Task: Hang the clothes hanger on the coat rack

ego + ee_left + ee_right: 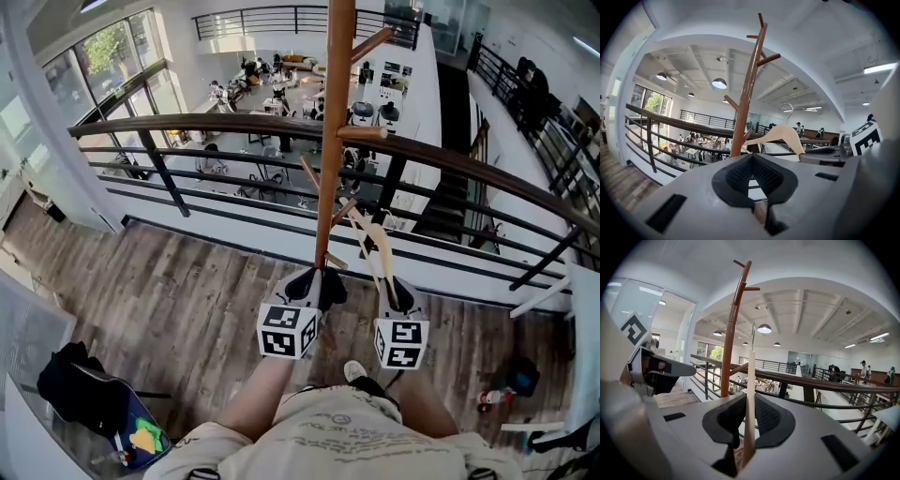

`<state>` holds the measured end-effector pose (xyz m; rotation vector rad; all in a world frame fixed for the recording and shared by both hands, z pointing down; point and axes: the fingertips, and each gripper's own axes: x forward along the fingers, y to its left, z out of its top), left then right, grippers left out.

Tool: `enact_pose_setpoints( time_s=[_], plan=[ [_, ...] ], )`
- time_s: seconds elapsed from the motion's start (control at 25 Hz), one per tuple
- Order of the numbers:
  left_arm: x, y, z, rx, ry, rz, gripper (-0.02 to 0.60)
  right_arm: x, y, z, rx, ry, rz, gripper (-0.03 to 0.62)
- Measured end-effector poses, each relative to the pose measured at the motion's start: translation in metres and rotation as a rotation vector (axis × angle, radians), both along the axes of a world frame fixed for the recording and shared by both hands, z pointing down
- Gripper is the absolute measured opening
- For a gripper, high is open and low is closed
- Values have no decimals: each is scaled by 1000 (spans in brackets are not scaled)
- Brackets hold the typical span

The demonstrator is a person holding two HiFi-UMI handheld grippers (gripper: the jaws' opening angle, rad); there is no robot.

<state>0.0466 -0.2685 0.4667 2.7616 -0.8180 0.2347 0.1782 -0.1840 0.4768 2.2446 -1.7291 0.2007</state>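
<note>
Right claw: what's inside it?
A wooden clothes hanger, edge-on and upright, is clamped between the pads of the right claw. Its metal hook rises above. Anything of the hanger below the grip is covered by the claw body.

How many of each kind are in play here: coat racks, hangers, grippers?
coat rack: 1
clothes hanger: 1
grippers: 2 (left gripper, right gripper)
Total: 4
</note>
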Motion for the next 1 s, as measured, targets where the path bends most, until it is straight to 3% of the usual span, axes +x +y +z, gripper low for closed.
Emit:
enact_pose_setpoints(
  time_s=[1.0],
  plan=[
    [33, -21, 2, -34, -44, -213, 5, 33, -58, 24, -59, -29, -270, 51]
  ],
)
